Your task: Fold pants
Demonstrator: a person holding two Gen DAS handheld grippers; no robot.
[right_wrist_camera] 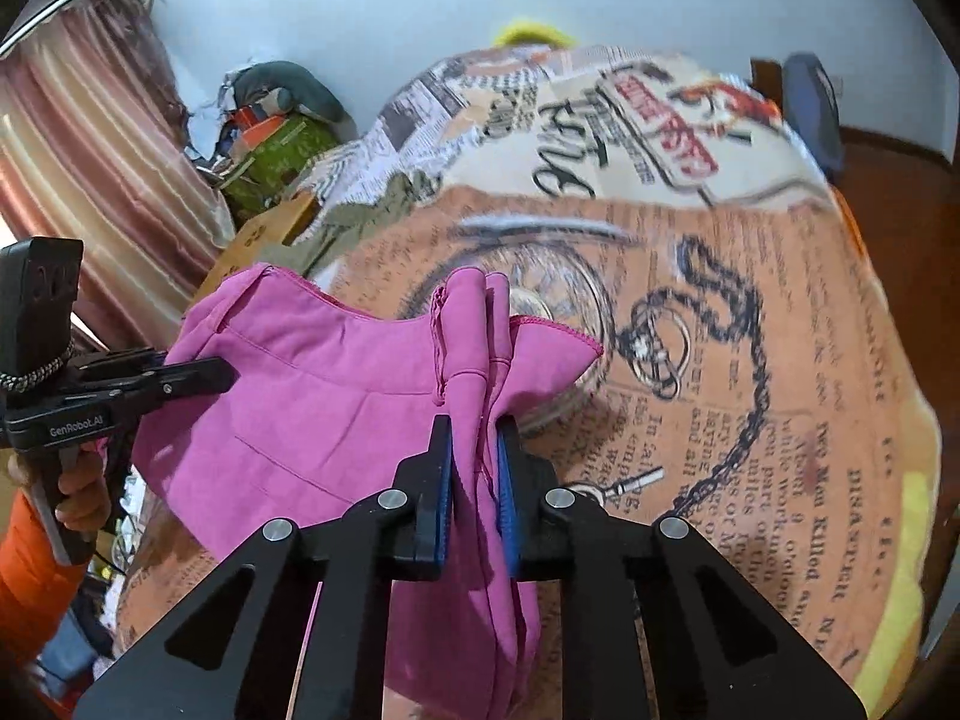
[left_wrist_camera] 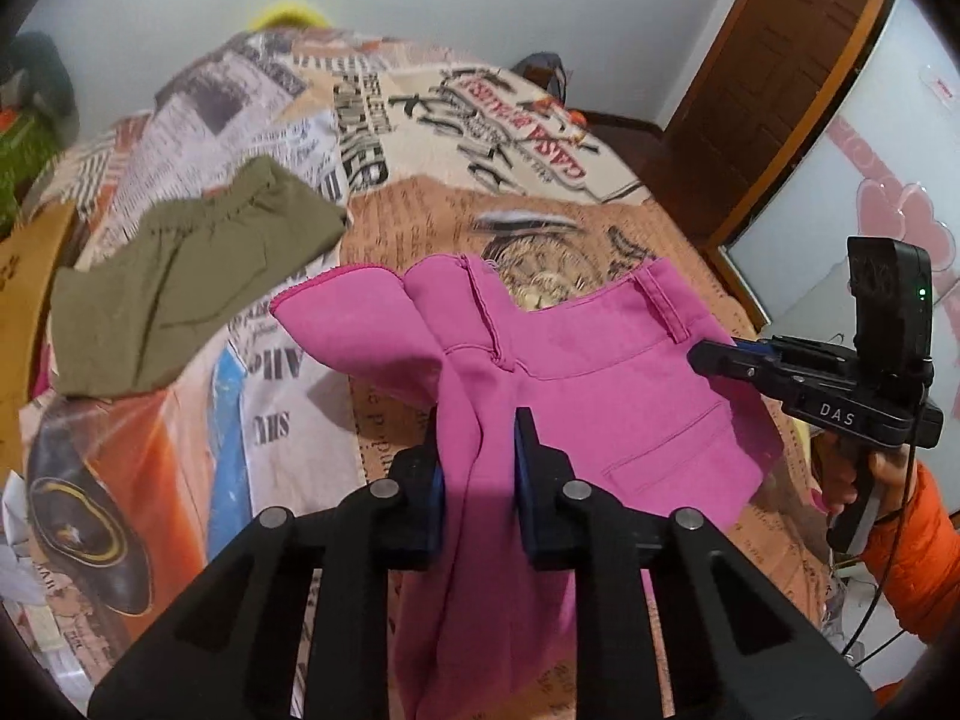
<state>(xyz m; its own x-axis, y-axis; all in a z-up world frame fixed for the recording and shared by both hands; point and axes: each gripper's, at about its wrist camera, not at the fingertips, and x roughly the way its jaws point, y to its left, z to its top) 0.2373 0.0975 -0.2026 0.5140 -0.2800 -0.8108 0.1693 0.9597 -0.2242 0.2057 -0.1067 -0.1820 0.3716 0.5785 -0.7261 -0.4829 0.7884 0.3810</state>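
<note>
Jaws, left gripper (left_wrist_camera: pixel 477 450): clamped on a bunched fold of the pink pants (left_wrist_camera: pixel 600 396), cloth pinched between the blue pads.
Jaws, right gripper (right_wrist_camera: pixel 474 456): closed on another gathered part of the same pants, fabric squeezed between both pads and hanging below them.
Pants position: lifted off the printed bedspread (left_wrist_camera: pixel 540 222), stretched between the two grippers; the waistband with belt loop sits on the far edge, and a back pocket faces the left wrist camera.
Other garment: olive-green pants (left_wrist_camera: pixel 180 276) lie flat at the far left of the bed, well apart from the pink pair.
Person: an orange sleeve (left_wrist_camera: pixel 918 546) and a hand show behind each handle.
Step in hand: judged to be the pick-up that opens a fold, both ends gripped and raised.
Next move calls for: keeping both grips firm, shaking or spreading the cloth flat, then laying it down so one half lands squarely on the other without bunching.
</note>
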